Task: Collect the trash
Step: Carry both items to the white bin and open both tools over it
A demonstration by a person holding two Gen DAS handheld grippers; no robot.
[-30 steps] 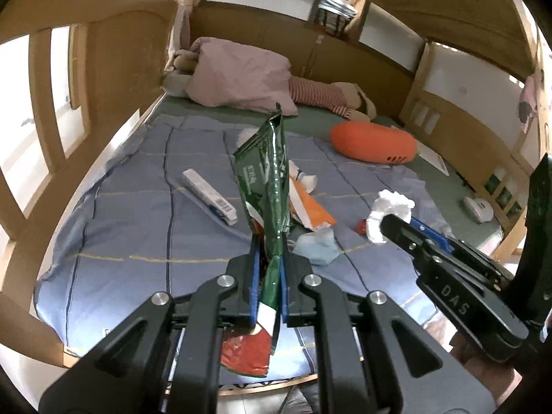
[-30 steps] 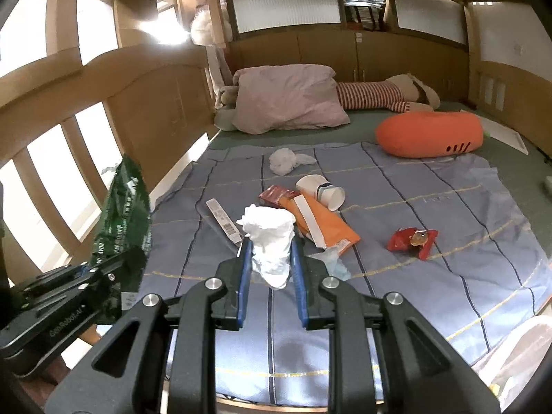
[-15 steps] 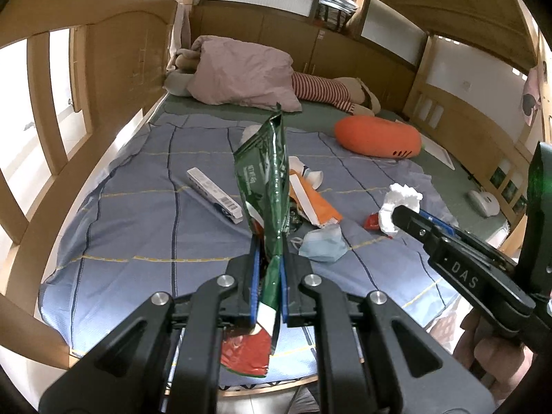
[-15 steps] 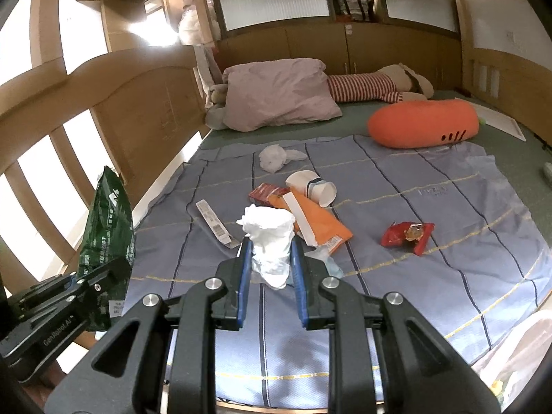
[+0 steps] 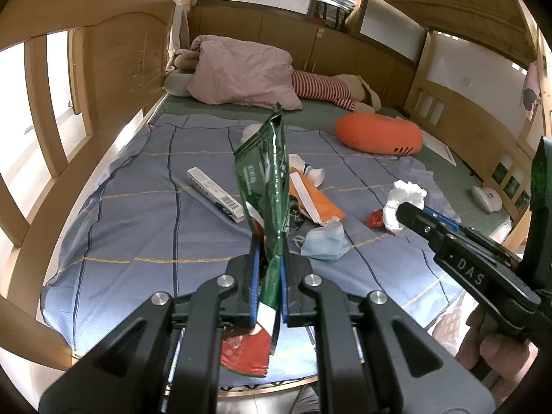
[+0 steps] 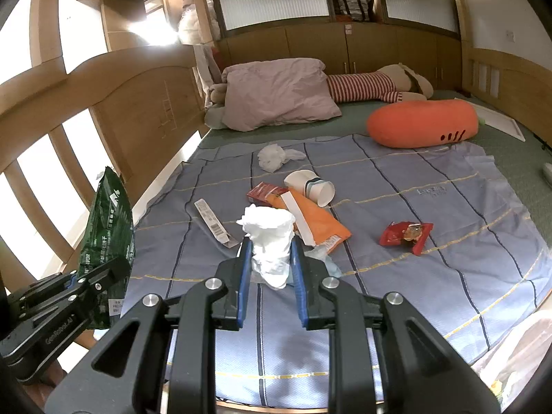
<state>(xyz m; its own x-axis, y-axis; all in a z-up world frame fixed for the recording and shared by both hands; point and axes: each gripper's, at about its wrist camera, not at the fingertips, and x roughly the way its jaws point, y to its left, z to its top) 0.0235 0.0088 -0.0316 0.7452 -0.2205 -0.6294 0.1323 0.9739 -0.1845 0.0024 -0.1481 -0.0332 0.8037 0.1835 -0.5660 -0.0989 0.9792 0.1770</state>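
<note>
A tall green snack bag stands upright between the fingers of my left gripper, which is shut on it above the near edge of the bed. A crumpled white tissue is pinched in my right gripper, also shut. Each wrist view shows the other hand: the right gripper with its tissue at the right, the left gripper with the bag at the lower left. On the blue blanket lie an orange wrapper, a paper cup, a red wrapper and a long white box.
More litter lies mid-bed: another tissue, a red packet, a blue face mask. A pink pillow, a striped plush toy and an orange carrot cushion lie at the far end. Wooden rails enclose the bed.
Both grips are unchanged. The right gripper with the tissue has drifted slightly to the right in the left wrist view; the left hand has stayed put.
</note>
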